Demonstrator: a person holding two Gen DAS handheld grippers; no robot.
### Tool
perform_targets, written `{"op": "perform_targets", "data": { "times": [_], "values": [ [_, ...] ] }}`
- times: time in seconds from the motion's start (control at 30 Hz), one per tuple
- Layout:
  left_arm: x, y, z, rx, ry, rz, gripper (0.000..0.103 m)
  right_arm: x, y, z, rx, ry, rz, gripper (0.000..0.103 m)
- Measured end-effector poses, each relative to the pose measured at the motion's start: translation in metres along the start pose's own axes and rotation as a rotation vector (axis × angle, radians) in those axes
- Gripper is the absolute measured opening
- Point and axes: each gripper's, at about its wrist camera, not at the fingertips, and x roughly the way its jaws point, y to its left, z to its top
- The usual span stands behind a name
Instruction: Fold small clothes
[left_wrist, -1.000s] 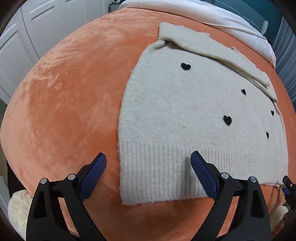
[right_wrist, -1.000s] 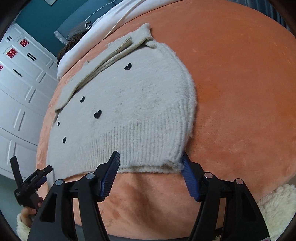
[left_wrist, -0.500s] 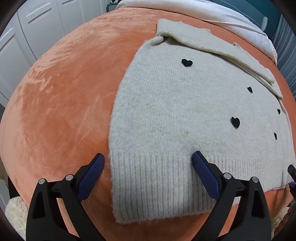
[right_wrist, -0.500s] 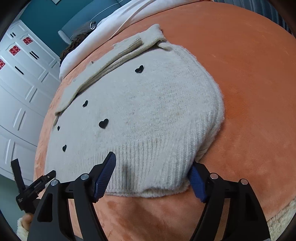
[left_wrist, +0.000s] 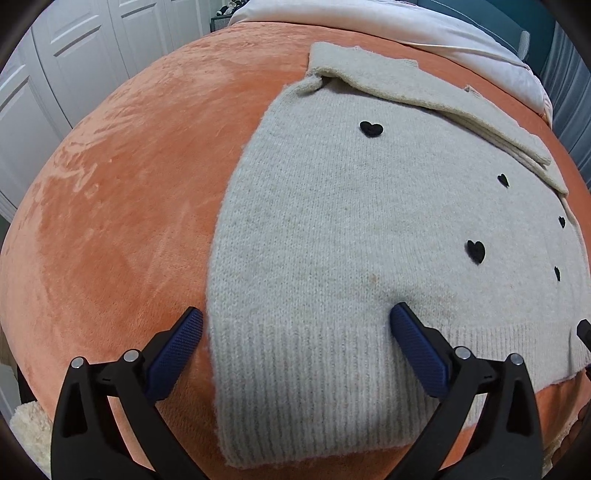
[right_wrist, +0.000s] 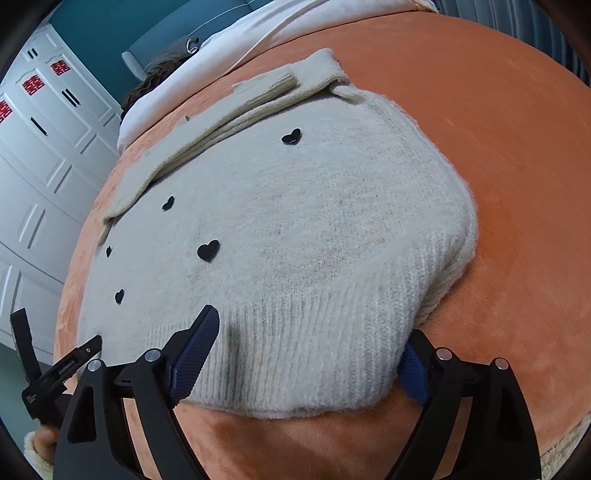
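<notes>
Left tool (left_wrist: 295, 321) and right tool (right_wrist: 308, 334), both agape, straddled the sweater (left_wrist: 369, 229) hem corners ahead, positioned to pinch and fold.

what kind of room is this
Most likely a bedroom: the cream sweater lies on an orange plush blanket spread over a bed, with white bedding at the far end and white wardrobe doors beside it.

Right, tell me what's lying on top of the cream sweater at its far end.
A folded sleeve of the same knit lies across the far end of the sweater. Small black hearts dot the body. The sleeve hides whatever is beneath it.
</notes>
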Motion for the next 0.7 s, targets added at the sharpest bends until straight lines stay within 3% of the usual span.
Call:
{"op": "perform_targets", "data": {
  "times": [0.23, 0.33, 0.43, 0.5, 0.53, 0.57, 0.63, 0.7],
  "values": [
    [0.001, -0.002, 0.002, -0.009, -0.012, -0.006, 0.098, 0.002, 0.001, 0.001, -0.002, -0.010, 0.001, 0.087],
    [-0.003, 0.007, 0.005, -0.081, -0.012, -0.113, 0.098, 0.002, 0.000, 0.003, 0.012, -0.014, 0.016, 0.084],
    [-0.008, 0.017, 0.012, -0.166, 0.027, -0.276, 0.081, 0.000, -0.003, 0.009, 0.048, -0.009, 0.043, 0.059],
    [-0.006, 0.019, 0.015, -0.183, 0.066, -0.291, 0.058, 0.000, -0.008, 0.013, 0.094, 0.002, 0.072, 0.037],
    [-0.006, 0.021, 0.017, -0.189, 0.080, -0.292, 0.037, -0.001, -0.012, 0.016, 0.129, 0.012, 0.095, 0.024],
    [-0.005, 0.023, 0.018, -0.192, 0.099, -0.308, 0.016, -0.002, -0.016, 0.019, 0.159, 0.016, 0.123, 0.018],
    [-0.008, 0.034, 0.018, -0.259, 0.129, -0.397, 0.015, -0.011, -0.017, 0.022, 0.177, 0.004, 0.158, 0.015],
    [-0.023, 0.039, 0.017, -0.280, 0.114, -0.433, 0.013, -0.032, -0.010, 0.024, 0.134, -0.028, 0.170, 0.013]
  ]
}}
